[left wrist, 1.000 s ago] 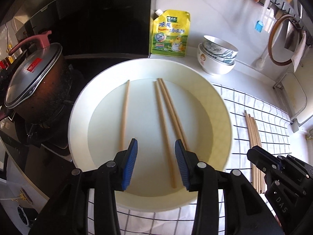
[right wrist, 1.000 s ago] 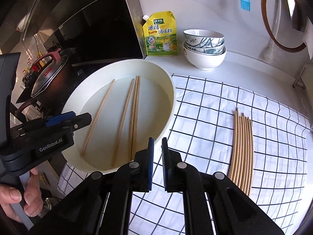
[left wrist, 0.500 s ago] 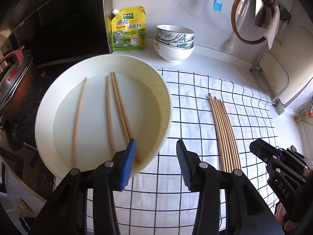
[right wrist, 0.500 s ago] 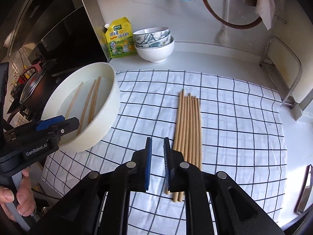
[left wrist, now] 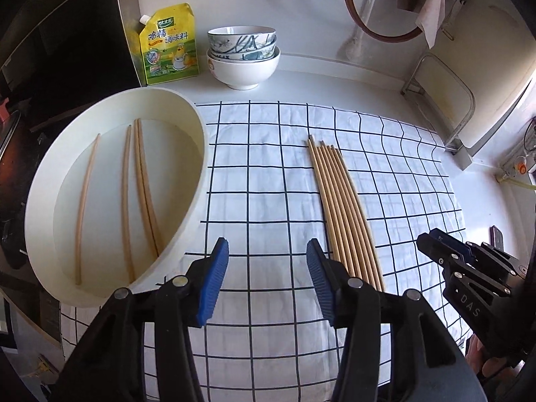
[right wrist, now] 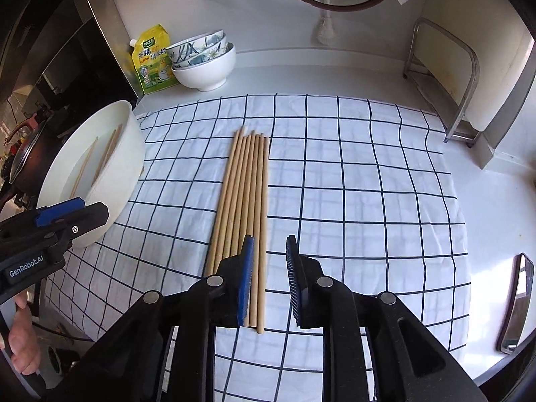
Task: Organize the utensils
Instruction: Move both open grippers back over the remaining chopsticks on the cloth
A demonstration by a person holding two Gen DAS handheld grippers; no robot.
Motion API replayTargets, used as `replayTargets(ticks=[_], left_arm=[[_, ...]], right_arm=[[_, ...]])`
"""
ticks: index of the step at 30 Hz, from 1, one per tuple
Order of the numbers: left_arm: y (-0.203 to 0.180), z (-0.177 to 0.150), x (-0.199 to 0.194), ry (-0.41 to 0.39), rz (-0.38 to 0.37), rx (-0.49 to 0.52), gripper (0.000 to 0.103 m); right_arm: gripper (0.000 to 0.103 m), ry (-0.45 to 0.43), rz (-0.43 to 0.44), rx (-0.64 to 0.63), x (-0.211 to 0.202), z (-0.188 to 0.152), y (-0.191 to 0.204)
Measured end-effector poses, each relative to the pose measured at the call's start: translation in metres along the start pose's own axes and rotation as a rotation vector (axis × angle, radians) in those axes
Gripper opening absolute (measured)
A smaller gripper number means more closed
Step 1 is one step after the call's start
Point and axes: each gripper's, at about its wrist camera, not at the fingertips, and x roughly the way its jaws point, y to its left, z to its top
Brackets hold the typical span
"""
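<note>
White counter [right wrist: 335,73] carries a checked cloth [right wrist: 351,184]; left of the cloth sits a white basin [left wrist: 197,181], behind it stacked bowls [left wrist: 243,57] and a yellow pouch [left wrist: 169,47].

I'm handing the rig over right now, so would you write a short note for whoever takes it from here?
Left gripper: open, empty, jaws just opening, over the checked cloth.
Right gripper: open, empty, jaws just opening, at the near end of the chopstick row.
Done: a row of chopsticks lies side by side on the cloth.
Left: four chopsticks lie in the white basin at the cloth's left edge; move them to the row.
</note>
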Motion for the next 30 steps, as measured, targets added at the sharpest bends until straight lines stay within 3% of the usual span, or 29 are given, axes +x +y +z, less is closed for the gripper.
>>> replayTargets(ticks=[8,17,30], left_arm=[[-0.017,-0.003,0.019,0.006,0.016,0.005,0.072],[-0.021,-0.009,0.049,0.055,0.034,-0.001,0.073],[-0.02,-0.014,0.06,0.068,0.042,-0.025,0.073]], right_arm=[[0.03,0.029,0.005,0.011,0.022,-0.009,-0.017],[0.043,0.041,0.006,0.004,0.049,-0.009,-0.021],[0.043,0.062,-0.009,-0.049,0.069,-0.006,-0.009]])
